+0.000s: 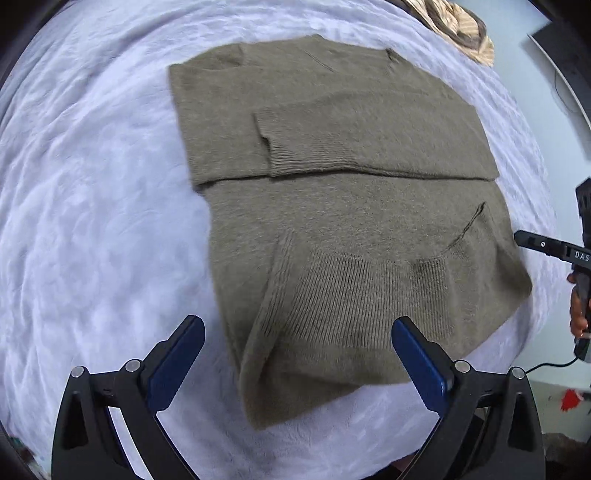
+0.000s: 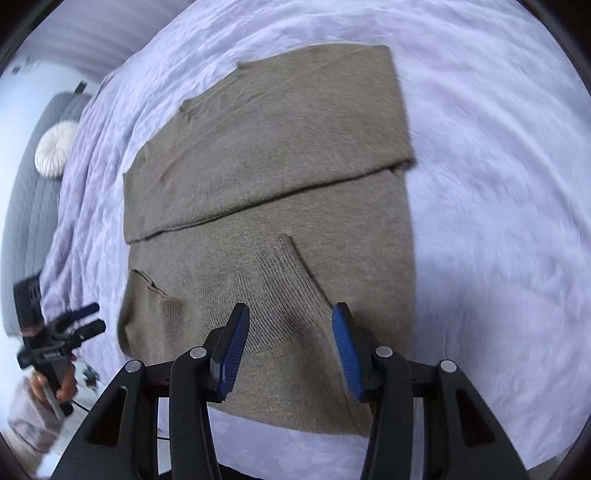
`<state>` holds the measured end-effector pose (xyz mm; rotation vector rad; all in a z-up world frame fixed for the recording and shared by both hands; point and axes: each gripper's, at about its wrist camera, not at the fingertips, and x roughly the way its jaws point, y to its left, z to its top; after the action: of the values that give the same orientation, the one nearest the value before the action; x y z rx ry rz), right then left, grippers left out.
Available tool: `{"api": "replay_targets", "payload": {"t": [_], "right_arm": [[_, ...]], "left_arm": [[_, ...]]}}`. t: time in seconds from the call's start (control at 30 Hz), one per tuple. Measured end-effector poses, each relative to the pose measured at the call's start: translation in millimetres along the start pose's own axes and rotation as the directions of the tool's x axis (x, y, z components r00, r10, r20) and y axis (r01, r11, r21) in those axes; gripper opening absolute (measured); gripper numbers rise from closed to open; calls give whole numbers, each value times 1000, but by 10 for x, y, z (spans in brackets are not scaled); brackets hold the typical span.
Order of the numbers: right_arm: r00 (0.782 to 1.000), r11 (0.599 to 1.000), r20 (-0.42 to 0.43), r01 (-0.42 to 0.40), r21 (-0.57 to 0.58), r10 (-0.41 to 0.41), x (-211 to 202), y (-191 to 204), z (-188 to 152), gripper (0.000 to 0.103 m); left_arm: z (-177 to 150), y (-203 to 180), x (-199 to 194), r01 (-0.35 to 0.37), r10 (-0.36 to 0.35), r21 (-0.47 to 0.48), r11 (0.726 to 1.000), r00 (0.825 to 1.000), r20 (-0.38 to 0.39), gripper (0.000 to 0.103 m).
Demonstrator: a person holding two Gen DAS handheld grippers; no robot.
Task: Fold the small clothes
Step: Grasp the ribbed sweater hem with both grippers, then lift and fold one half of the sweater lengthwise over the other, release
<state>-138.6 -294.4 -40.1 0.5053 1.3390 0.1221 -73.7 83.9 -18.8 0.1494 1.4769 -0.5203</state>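
An olive-brown knitted sweater lies flat on the white bedspread, its far part folded over with a ribbed cuff on top. My left gripper is open and empty, above the sweater's near ribbed edge. The right gripper's tip shows at the right edge of the left wrist view. In the right wrist view the same sweater fills the middle. My right gripper is open and empty over its near ribbed part. The left gripper shows at far left, held in a hand.
A striped tan cloth lies at the bed's far edge. A grey headboard and a round white cushion are at the left. A black cable runs by the bed's right side.
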Motion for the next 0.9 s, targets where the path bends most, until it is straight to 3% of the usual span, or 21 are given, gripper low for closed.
{"api": "replay_targets", "payload": {"t": [0.07, 0.1, 0.17, 0.2, 0.23, 0.27, 0.3, 0.33, 0.4, 0.43, 0.53, 0.67, 0.77, 0.9], "right_arm": [[999, 999, -22, 30, -41, -31, 102, 50, 43, 55], [999, 998, -29, 40, -58, -42, 147, 67, 63, 55], [997, 993, -42, 63, -95, -67, 249, 106, 99, 55], [996, 992, -51, 68, -106, -74, 292, 116, 105, 55], [995, 990, -65, 73, -117, -81, 359, 119, 110, 55], [994, 990, -78, 68, -122, -78, 401, 126, 106, 55], [994, 990, -86, 62, -128, -74, 424, 135, 98, 55], [992, 987, -98, 67, -146, -82, 449, 168, 74, 54], [988, 976, -104, 95, -194, -117, 452, 237, 18, 16], [986, 971, -101, 111, -214, -135, 431, 272, -19, 11], [986, 949, -4, 159, -272, -166, 164, 407, -125, 11], [978, 944, 124, 196, -264, -168, -255, 501, -170, 10], [955, 936, 227, 245, -253, -189, -545, 590, -110, 10], [914, 922, 355, 296, -250, -197, -872, 757, 92, 10]], "left_arm": [[76, -30, 150, -7, 8, 25, 1000, 1000, -27, 101], [97, -41, 209, -12, 13, 36, 999, 999, -37, 96], [129, -61, 352, -57, 60, 56, 997, 996, -64, 75], [132, -53, 414, -73, 77, 56, 996, 994, -83, 56], [124, -35, 456, -68, 73, 46, 997, 993, -98, 40], [114, -29, 451, -63, 66, 40, 997, 994, -90, 31], [95, -34, 414, -55, 57, 40, 998, 996, -72, 13], [70, -41, 367, -46, 48, 41, 998, 997, -56, 7], [12, -58, 243, -32, 33, 49, 998, 999, -18, 7], [-27, -66, 158, -33, 33, 55, 998, 999, 5, 7], [-118, -48, -118, -34, 30, 49, 998, 997, 75, 7], [-157, 7, -454, -37, 33, 22, 999, 988, 152, 7], [-83, 66, -727, -33, 30, 9, 999, 976, 215, 7], [181, 38, -1053, -55, 48, 12, 998, 946, 319, 7]]}}
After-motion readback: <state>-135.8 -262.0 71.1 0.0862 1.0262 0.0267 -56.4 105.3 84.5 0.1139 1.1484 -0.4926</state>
